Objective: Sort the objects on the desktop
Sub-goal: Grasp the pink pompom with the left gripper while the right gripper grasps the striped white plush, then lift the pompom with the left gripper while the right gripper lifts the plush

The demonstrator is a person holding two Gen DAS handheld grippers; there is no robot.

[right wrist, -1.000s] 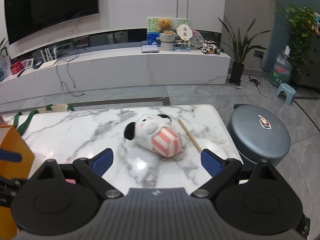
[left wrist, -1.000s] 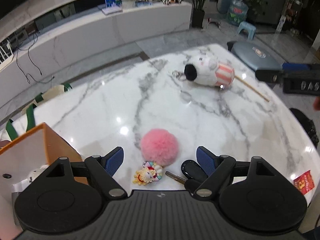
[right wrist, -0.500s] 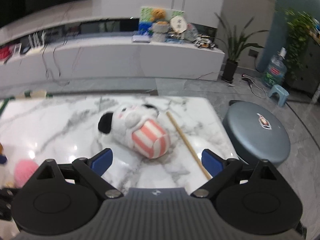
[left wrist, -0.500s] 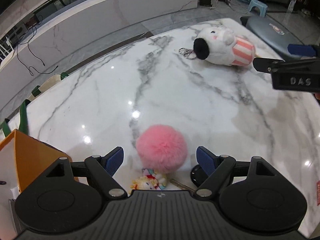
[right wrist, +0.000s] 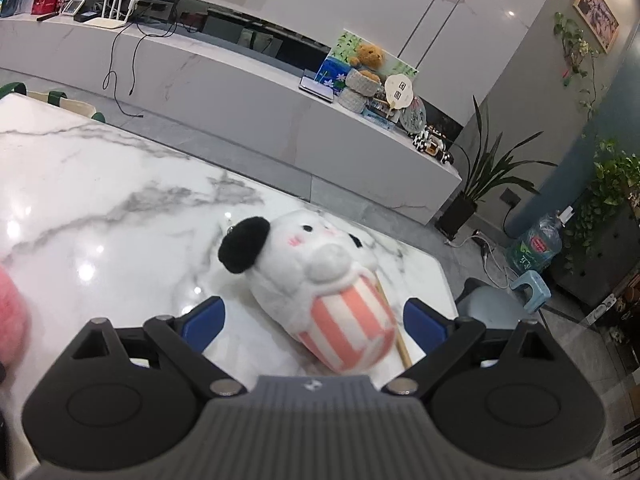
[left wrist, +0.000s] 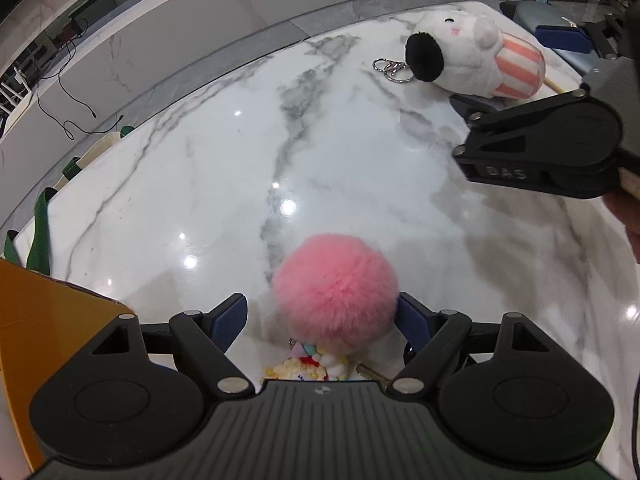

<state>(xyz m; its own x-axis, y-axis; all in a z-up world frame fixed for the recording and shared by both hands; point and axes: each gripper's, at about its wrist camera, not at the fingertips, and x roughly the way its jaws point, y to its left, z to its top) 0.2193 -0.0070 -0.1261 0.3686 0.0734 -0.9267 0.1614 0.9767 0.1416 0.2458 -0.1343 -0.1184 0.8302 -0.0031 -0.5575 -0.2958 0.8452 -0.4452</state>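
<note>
A pink fluffy pompom (left wrist: 337, 286) lies on the marble table (left wrist: 224, 168), with a small cartoon charm (left wrist: 308, 364) and a key (left wrist: 372, 372) attached behind it. My left gripper (left wrist: 320, 316) is open, with its fingers on either side of the pompom. A white plush dog with a black ear and pink-striped cup (right wrist: 320, 280) lies near the table's far right corner; it also shows in the left wrist view (left wrist: 472, 60) with its key rings (left wrist: 390, 68). My right gripper (right wrist: 314, 320) is open around the plush's striped end.
An orange box (left wrist: 40, 340) stands at the left of my left gripper. A thin wooden stick (right wrist: 390, 320) lies beside the plush near the table's right edge. A grey round stool (right wrist: 496, 304) stands beyond that edge. A green-handled bag (left wrist: 44, 208) hangs off the far left.
Both grippers have moved forward and down. The pompom now sits between my left fingers, and the plush's striped end now sits between my right fingers. Both stay open.
</note>
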